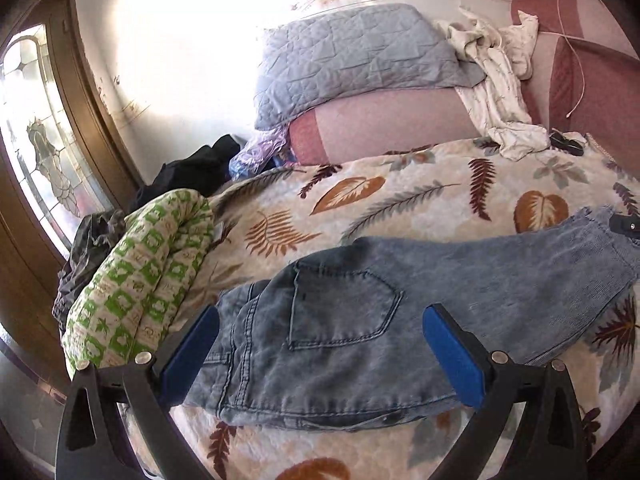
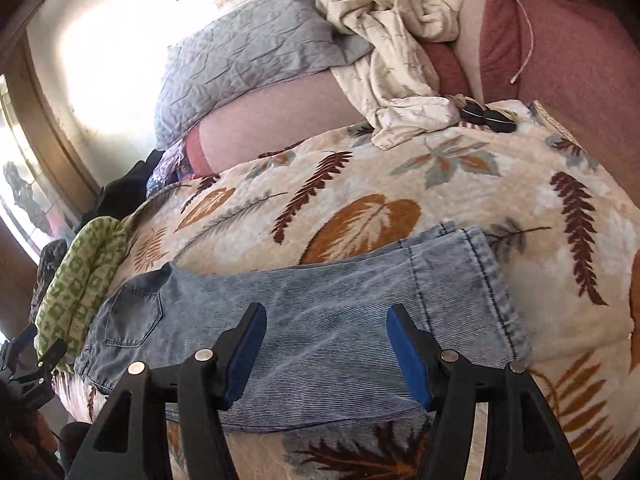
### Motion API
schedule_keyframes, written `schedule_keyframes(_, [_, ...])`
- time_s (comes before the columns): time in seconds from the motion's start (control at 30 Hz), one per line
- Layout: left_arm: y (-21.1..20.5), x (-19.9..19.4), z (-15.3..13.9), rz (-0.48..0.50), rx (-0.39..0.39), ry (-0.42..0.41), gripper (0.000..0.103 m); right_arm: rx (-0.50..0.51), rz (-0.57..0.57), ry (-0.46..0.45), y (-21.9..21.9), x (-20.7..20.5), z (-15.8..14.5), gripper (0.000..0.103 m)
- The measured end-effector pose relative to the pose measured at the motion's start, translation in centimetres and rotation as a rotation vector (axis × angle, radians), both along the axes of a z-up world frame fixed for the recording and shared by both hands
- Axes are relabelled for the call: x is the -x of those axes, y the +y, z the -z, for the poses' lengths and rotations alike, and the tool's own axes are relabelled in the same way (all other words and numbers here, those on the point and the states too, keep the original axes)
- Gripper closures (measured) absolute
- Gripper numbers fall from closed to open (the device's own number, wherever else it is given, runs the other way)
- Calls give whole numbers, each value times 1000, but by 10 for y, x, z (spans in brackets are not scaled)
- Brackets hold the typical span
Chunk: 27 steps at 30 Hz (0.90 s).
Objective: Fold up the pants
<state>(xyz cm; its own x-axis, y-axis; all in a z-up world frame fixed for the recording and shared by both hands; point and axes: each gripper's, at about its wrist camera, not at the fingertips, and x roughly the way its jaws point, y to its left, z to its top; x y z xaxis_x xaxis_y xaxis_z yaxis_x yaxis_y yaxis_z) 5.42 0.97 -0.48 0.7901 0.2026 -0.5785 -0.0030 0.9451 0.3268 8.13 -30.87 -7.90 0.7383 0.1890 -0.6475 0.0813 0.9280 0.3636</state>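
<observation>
Two hand-held grippers, both spread wide and holding nothing: left hand-held gripper (image 1: 320,356) poised over the waistband end of the jeans (image 1: 400,312), right hand-held gripper (image 2: 326,354) poised over the leg near the hem (image 2: 492,292). Jeans lying lengthwise across the leaf-print blanket (image 1: 400,184) on the bed, apparently already doubled leg on leg, back pocket (image 1: 340,308) facing up, waist toward the green-patterned roll (image 1: 144,272), hems toward the far side. Blue pads (image 2: 408,356) straddling the denim, not clamped on it; contact with the cloth impossible to judge.

Probably a soft but weighty fabric: limp enough to drape and sag between two holds, dense enough to stay put once laid flat. Thick seams and waistband likely the firmest places to pinch, less prone to slipping than a single thin layer. Best bet, as a judgement: pinch through both layers at the hem edge with the right, steady or pinch the waistband with the left, then carry hem toward waist. Plush blanket beneath may catch or bunch if grabbed along with the denim.
</observation>
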Motion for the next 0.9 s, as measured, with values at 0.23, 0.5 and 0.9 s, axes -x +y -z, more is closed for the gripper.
schedule_keyframes(0.23, [-30,-9,-6,44,-8,0,2,-42,41,3,-16,5,-1,37])
schedule_keyframes(0.5, [-62,-19,-4,91,-42,13,2,-92,69,24,-35,10,0,36])
schedule_keyframes(0.9, [-113,-59,41,201,-82,197,2,-376,191,153,-107,27,34,36])
